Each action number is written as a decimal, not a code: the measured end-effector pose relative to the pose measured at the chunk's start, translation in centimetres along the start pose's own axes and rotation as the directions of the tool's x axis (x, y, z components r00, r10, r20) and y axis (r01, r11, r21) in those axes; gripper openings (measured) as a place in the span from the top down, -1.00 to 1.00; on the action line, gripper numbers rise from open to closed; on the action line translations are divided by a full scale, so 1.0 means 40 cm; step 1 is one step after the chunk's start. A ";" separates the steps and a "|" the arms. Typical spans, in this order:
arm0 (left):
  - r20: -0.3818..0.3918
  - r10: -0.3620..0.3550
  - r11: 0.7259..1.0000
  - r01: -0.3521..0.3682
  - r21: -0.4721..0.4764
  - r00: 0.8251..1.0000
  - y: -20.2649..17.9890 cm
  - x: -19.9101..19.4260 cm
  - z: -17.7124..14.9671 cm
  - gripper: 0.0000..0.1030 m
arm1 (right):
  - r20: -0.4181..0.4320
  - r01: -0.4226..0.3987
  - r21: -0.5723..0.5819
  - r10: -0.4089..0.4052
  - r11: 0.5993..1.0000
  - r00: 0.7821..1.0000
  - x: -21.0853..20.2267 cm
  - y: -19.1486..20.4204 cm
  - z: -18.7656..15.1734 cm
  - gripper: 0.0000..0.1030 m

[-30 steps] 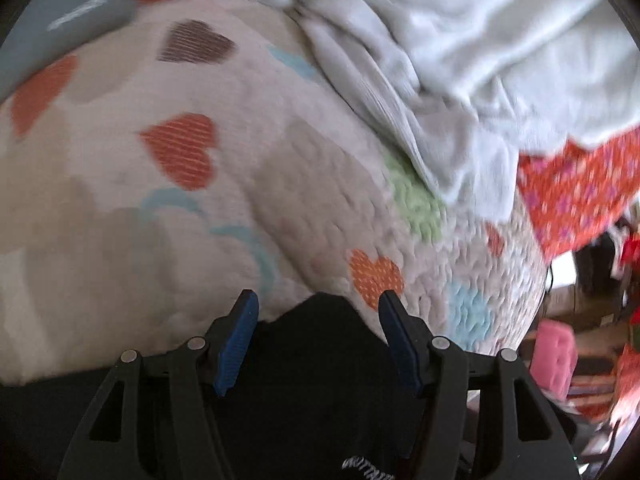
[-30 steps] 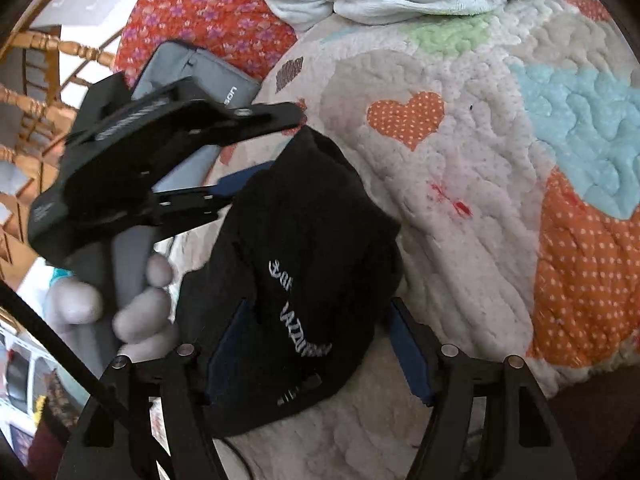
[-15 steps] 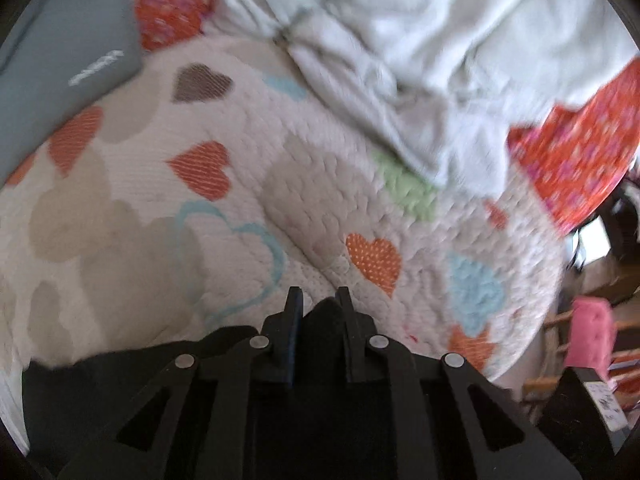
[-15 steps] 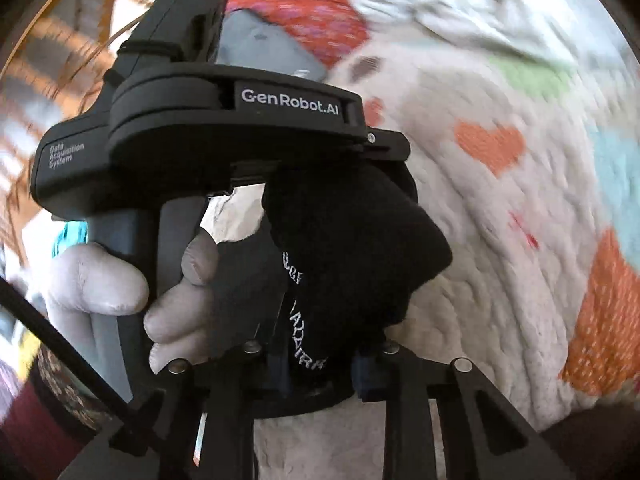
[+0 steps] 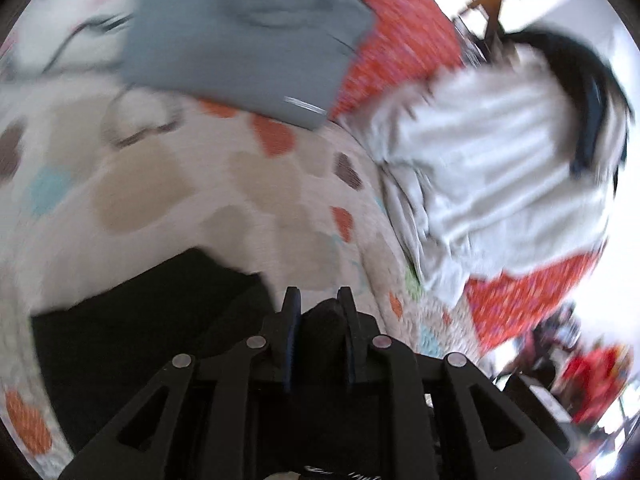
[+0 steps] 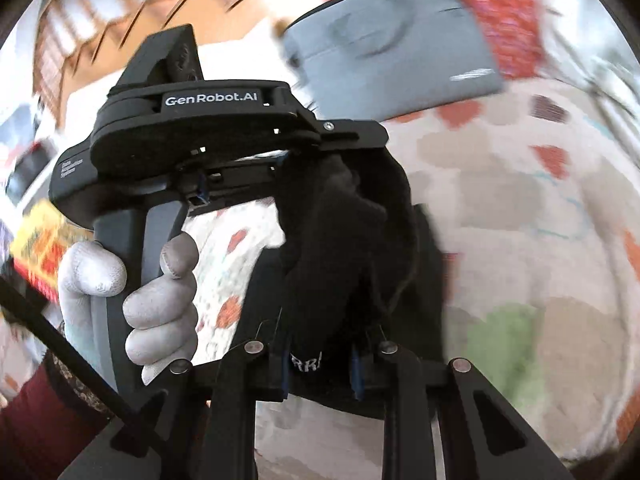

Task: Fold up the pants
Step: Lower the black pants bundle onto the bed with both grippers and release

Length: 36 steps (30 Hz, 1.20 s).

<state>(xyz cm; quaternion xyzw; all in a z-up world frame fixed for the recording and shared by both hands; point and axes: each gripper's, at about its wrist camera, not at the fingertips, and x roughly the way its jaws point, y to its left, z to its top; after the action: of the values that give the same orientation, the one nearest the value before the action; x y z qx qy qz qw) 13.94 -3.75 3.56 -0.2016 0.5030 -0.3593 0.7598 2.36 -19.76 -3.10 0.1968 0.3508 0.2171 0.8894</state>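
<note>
The black pants [image 5: 132, 320] lie on the heart-patterned quilt [image 5: 168, 184] and rise in a bunch into both grippers. My left gripper [image 5: 318, 300] is shut on a fold of the black pants. In the right wrist view my right gripper [image 6: 320, 360] is shut on the pants [image 6: 340, 240] at the white lettering. The left gripper's body [image 6: 224, 128], held by a gloved hand [image 6: 160, 312], sits just above and to the left, clamped on the same bunch.
A grey pillow [image 5: 240, 36] lies at the head of the bed beside red floral bedding [image 5: 400, 48]. A pale crumpled blanket [image 5: 492, 168] lies at the right. Wooden chairs [image 6: 100, 20] stand beyond the bed. Both views are motion-blurred.
Both grippers closed on the pants, then lifted and swung. The view has turned toward the grey pillow, and the pants now hang bunched between the two grippers.
</note>
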 end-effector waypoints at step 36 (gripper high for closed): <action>0.273 0.183 0.962 -0.115 -0.249 0.944 0.260 -0.322 -0.139 0.25 | -0.203 -0.138 -0.152 0.106 0.979 0.973 0.115 0.178 -0.086 -0.40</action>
<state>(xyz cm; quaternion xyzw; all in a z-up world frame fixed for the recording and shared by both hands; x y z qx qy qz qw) 9.44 13.07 2.30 -0.3004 0.4365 -0.2060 0.8227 1.19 -10.78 -4.30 0.1214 0.4040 0.3179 0.8491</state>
